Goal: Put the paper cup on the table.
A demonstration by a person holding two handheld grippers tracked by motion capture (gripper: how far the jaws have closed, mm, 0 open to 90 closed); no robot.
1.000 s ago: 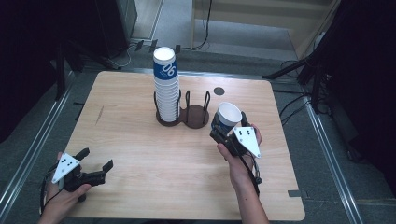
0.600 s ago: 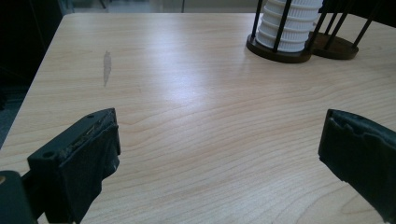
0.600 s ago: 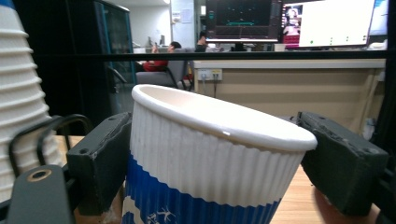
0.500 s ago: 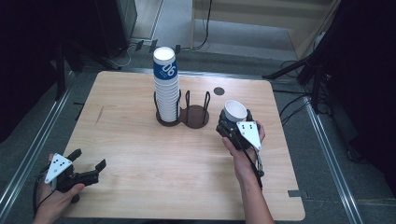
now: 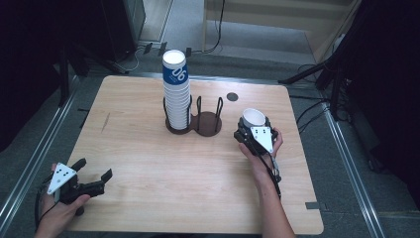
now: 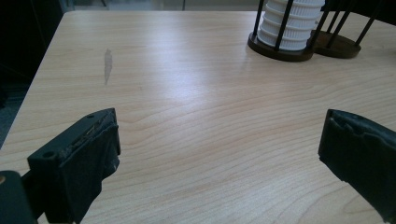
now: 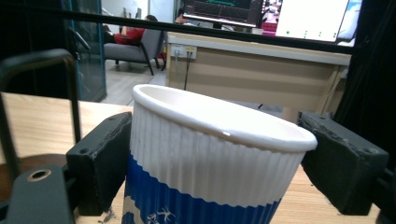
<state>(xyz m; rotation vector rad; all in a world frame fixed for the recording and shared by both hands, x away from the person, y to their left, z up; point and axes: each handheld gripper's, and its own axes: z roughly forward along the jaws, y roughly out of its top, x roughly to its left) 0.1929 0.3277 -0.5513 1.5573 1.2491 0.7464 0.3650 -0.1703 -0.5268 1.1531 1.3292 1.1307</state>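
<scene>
1. The right tongs [image 5: 251,130] are clenched on a white ribbed paper cup with a blue band [image 5: 253,118], one black pad on each side of its wall. In the right gripper view the cup [image 7: 205,158] stands between the two pads, mouth up, tilted a little.
2. The cup is over the right part of the pale wooden table [image 5: 148,153], just right of a dark brown two-ring wire cup holder [image 5: 208,121]. The holder's left ring carries a tall stack of matching white and blue paper cups [image 5: 177,96]; its right ring is empty.
3. The step in hand looks like setting the single cup down on the table, or into the empty ring; I cannot tell which.
4. To do it well: level the cup first, lower it slowly until its base sits flat, and only then let the pads part. A paper wall dents easily, so the squeeze should stay light.
5. The left tongs [image 5: 94,181] are released, jaws wide apart with nothing between them, low over the near left corner of the table, well apart from the cup.
</scene>
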